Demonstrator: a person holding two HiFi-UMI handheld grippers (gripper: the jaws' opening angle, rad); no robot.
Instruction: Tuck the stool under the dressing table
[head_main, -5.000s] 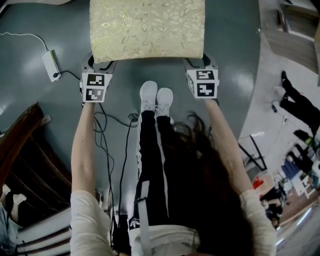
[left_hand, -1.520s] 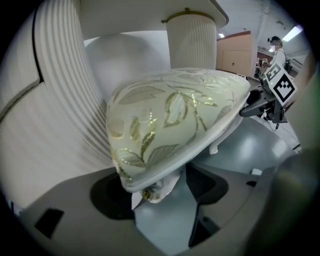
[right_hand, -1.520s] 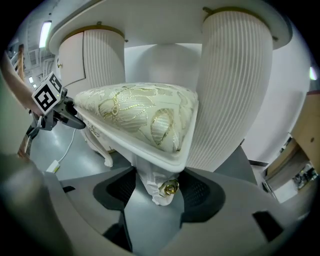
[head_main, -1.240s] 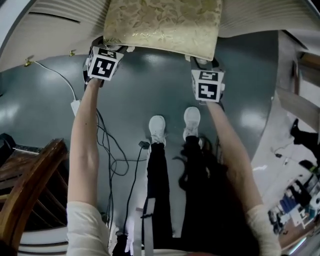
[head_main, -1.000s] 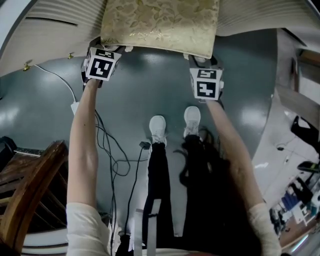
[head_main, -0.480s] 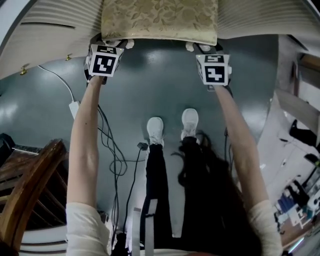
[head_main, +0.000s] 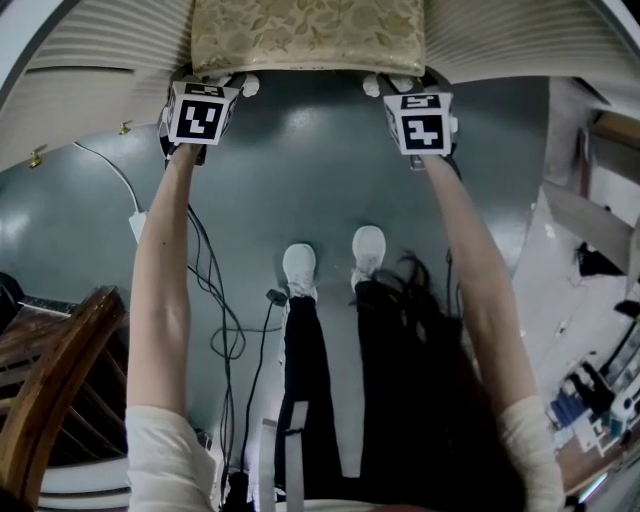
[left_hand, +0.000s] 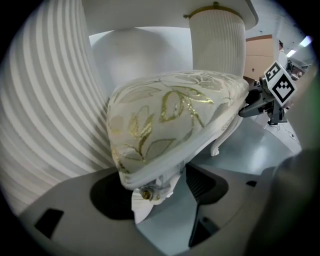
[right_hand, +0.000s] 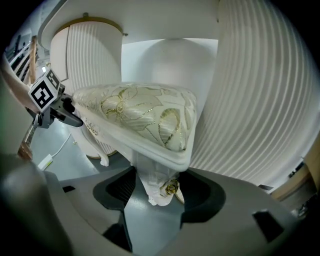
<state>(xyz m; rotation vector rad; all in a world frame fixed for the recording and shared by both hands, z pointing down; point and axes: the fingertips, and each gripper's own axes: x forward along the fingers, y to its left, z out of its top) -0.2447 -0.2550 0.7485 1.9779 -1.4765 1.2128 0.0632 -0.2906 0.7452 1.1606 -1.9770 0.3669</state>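
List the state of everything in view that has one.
stool: upright, partway into the table's knee gap, near edge sticking out.
dressing table: standing, stool between its ribbed pedestals.
left gripper: shut on the stool's near left leg.
right gripper: shut on the stool's near right leg.
power strip: lying on the floor, cable attached.

We look along our right gripper (right_hand: 156, 197), its jaws closed on the carved white leg (right_hand: 152, 182) at the near corner of the stool (right_hand: 145, 117), a gold rosette (right_hand: 171, 187) showing between them. The gold-patterned cushion sits between two ribbed white pedestals of the dressing table (right_hand: 250, 100). At the far corner, our left gripper (right_hand: 75, 119) meets the stool's frame above the grey floor (right_hand: 80, 150), where a white cable (right_hand: 59, 147) lies.
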